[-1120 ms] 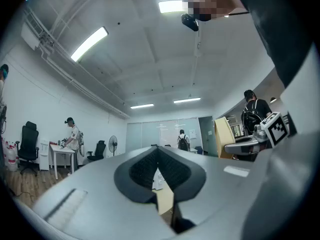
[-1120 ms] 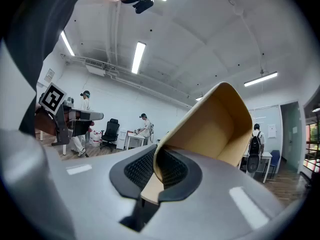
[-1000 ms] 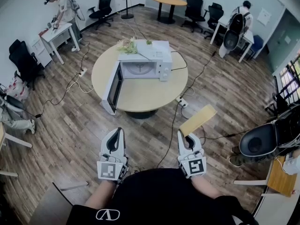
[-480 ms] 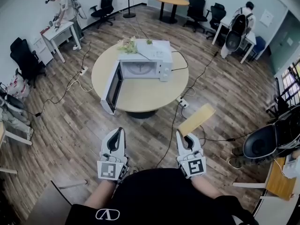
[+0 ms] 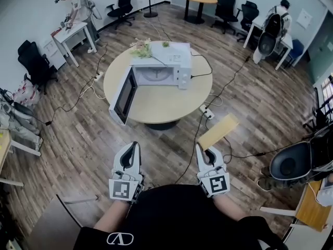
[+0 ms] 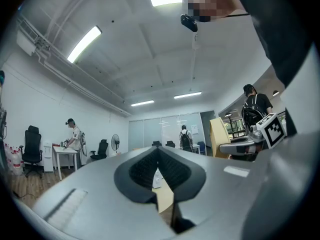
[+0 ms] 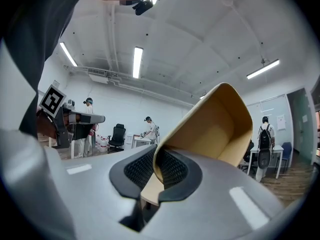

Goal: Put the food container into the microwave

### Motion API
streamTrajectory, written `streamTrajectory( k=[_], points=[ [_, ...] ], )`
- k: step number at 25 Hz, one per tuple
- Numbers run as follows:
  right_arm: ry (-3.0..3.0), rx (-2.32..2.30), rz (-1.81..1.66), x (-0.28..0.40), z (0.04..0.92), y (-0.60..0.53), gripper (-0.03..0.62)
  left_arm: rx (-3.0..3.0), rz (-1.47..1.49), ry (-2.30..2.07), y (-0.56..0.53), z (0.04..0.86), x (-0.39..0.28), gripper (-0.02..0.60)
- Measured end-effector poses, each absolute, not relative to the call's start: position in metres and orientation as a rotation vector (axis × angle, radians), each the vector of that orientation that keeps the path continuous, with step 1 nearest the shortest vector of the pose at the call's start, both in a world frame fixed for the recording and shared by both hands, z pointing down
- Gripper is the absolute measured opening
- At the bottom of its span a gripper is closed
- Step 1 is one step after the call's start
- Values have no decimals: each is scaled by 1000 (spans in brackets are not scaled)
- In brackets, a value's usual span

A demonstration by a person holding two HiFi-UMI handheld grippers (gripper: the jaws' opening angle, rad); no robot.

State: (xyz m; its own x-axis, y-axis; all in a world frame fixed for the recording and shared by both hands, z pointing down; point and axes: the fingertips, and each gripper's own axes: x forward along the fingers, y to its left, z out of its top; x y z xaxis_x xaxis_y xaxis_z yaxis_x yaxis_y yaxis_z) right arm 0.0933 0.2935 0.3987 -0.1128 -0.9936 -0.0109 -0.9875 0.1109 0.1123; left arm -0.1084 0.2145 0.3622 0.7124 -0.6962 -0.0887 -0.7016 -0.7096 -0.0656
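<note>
Tan paperboard food container (image 7: 215,126), pinched by one wall between the pads of the right gripper (image 5: 200,149), jaws closed tight on that wall; body jutting forward and rightward beyond the tips. Left gripper (image 6: 158,159) level with the right one and well to its left, jaws brought fully together, nothing between them. Well ahead of both grippers, far from the container: white microwave (image 5: 158,73), door (image 5: 124,95) swung wide open leftward, on a round wooden table (image 5: 161,107).
</note>
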Motion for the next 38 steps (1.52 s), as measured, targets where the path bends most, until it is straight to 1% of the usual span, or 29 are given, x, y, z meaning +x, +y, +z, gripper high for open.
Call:
streamTrajectory(
  k=[9, 13, 17, 22, 28, 38],
  points=[
    [-2416, 1964, -126, 129, 421, 289, 18, -2776, 41, 1196, 233, 376, -68, 0],
    [-2428, 1960, -143, 139, 423, 276, 18, -2761, 1, 1202, 220, 378, -61, 0],
    [-2423, 1981, -121, 147, 426, 247, 18, -2773, 25, 1198, 191, 381, -52, 0],
    [-2376, 1985, -165, 145, 426, 198, 18, -2813, 89, 1182, 131, 391, -48, 0],
    [-2293, 2031, -183, 145, 411, 114, 18, -2832, 197, 1091, 29, 372, -41, 0],
    [-2181, 2097, -245, 123, 381, -25, 18, -2879, 251, 988, -129, 346, -56, 0]
  ],
)
